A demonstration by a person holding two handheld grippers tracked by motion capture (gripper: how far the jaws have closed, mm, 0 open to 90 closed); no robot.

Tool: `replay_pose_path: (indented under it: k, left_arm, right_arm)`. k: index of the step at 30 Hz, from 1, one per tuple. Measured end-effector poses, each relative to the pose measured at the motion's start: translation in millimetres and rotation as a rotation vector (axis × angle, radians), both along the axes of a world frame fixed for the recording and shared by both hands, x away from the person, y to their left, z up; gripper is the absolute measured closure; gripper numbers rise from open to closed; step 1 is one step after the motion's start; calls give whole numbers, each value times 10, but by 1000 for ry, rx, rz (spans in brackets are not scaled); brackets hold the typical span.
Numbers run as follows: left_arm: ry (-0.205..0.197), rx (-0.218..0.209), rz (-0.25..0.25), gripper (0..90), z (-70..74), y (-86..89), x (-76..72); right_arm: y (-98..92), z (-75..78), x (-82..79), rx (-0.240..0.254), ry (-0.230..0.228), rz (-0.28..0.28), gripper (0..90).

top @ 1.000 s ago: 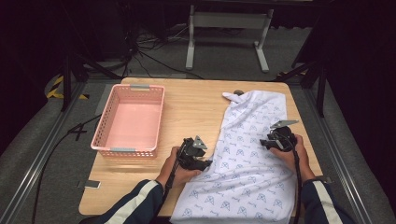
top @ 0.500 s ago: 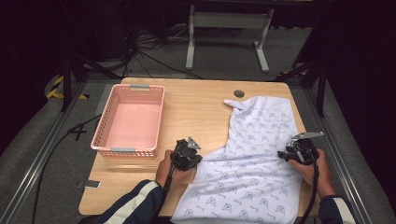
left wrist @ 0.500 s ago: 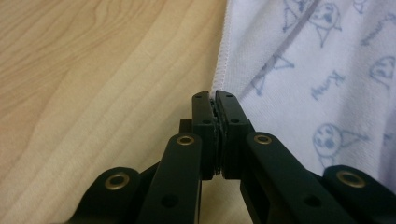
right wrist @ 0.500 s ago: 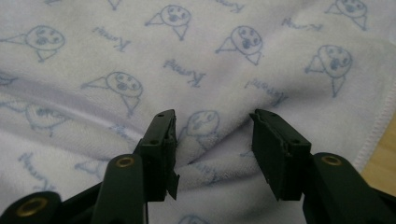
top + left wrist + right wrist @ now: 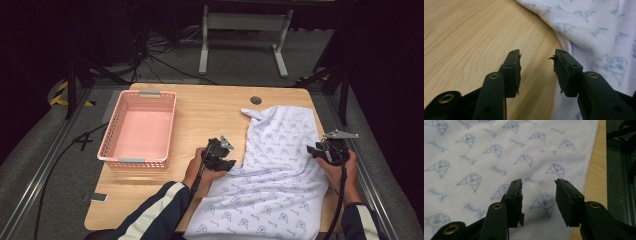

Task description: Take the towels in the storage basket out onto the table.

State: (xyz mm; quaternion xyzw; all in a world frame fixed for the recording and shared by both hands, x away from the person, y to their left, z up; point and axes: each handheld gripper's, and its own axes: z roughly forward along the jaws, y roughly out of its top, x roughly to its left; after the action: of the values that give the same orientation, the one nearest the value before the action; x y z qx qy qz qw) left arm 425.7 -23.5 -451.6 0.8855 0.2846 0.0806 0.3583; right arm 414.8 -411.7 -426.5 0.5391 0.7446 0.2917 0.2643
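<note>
- High view: the cloth (image 5: 280,180) lies on the right half of the table (image 5: 210,107), its long axis running from the near edge away toward the far right corner. The left gripper (image 5: 220,156) sits at its left edge, the right gripper (image 5: 327,150) at its right edge; the basket (image 5: 137,127) stands well apart on the left.
- Left gripper view: the jaws have just been opening and stand apart, holding nothing. Bare wood lies between them; the cloth's (image 5: 599,37) hem runs just to the right, under the right jaw.
- Right gripper view: the jaws have just been closing, yet a gap remains and nothing is pinched. The cloth (image 5: 499,155) lies flat beneath, its hem just right of the jaws.
</note>
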Motion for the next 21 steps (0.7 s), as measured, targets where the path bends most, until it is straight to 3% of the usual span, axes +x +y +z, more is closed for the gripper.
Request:
replay_pose_path:
  k: [1, 2, 6, 7, 9, 10, 11, 12, 14, 16, 18, 19, 20, 21]
  left_arm:
    - [0, 0, 0, 571, 0, 0, 0]
    - [0, 40, -19, 579, -38, -74, 28]
    - [-1, 27, -42, 625, -76, -117, 14]
    - [-12, 53, -67, 625, -67, -133, -22]
    - [-32, 66, -91, 735, -64, -137, -65]
    - [-29, 81, -100, 796, -52, -132, -76]
    - [-54, 85, -86, 887, -60, -124, -87]
    - [-39, 87, -86, 897, -54, -106, -78]
    - [-17, 64, -72, 899, -49, -49, -44]
    - [22, -69, -109, 896, -19, 29, -14]
    - [8, -89, -113, 816, 32, 24, -40]
    - [14, -68, -164, 764, 41, -33, -59]
    - [14, -68, -164, 752, 41, -33, -59]
    - [11, -34, -179, 752, 28, -67, -68]
  right_arm:
    - [-26, -17, 33, 8, 3, -5, 577]
    - [-40, -47, 60, -21, 7, -22, 582]
    - [-50, -128, 96, -14, 50, -15, 561]
    - [-49, -139, 97, -22, 54, -16, 559]
    - [-48, -160, 85, -18, 67, -4, 553]
    - [-45, -178, 86, -50, 81, -3, 538]
    - [-51, -193, 78, -67, 77, 4, 540]
    - [-62, -198, 63, -47, 76, 0, 539]
    - [-106, -195, 54, -36, 82, -5, 530]
    - [-141, -198, 47, -11, 88, -15, 533]
    - [-153, -199, 36, -10, 91, -9, 533]
    - [-147, -197, 31, -13, 92, -9, 540]
    - [-147, -197, 31, -13, 92, -9, 540]
    - [-142, -195, 31, -16, 91, -7, 540]
